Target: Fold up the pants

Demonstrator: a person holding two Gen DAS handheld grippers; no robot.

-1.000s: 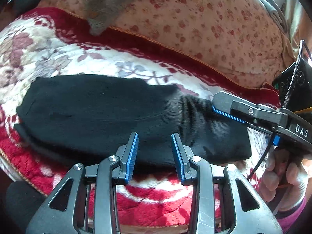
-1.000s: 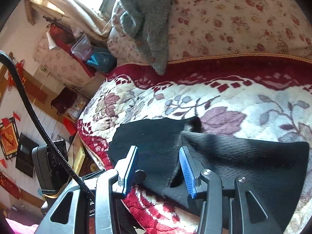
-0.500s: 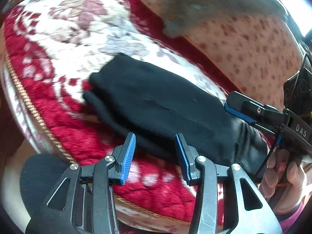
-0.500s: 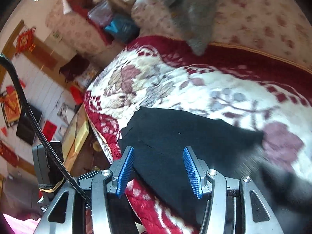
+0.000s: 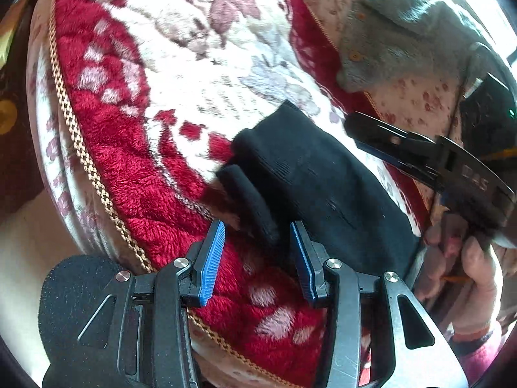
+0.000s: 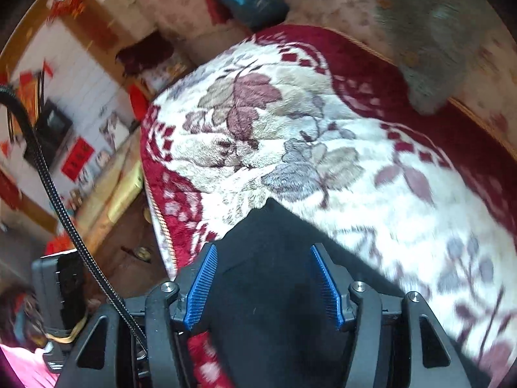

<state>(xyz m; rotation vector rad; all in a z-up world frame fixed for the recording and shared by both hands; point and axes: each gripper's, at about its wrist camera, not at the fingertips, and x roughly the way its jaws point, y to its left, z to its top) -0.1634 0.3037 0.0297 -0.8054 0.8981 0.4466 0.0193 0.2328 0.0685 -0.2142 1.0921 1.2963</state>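
2 hand-held grippers over black pants (image 5: 316,174), left hand-held gripper (image 5: 257,255) parted, right hand-held gripper (image 6: 269,286) opening, both empty

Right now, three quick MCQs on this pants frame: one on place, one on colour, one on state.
1. The pants lie on: A) a bare wooden table B) a red and white floral blanket C) a tiled floor
2. The pants are: A) black B) yellow C) white
3. The left hand-held gripper: A) clamped on the pants B) open, gripping nothing C) holding a grey garment

Answers: 1 B, plush blanket all round the pants. 2 A, fabric reads black in both views. 3 B, blue pads stand apart with blanket showing between them.
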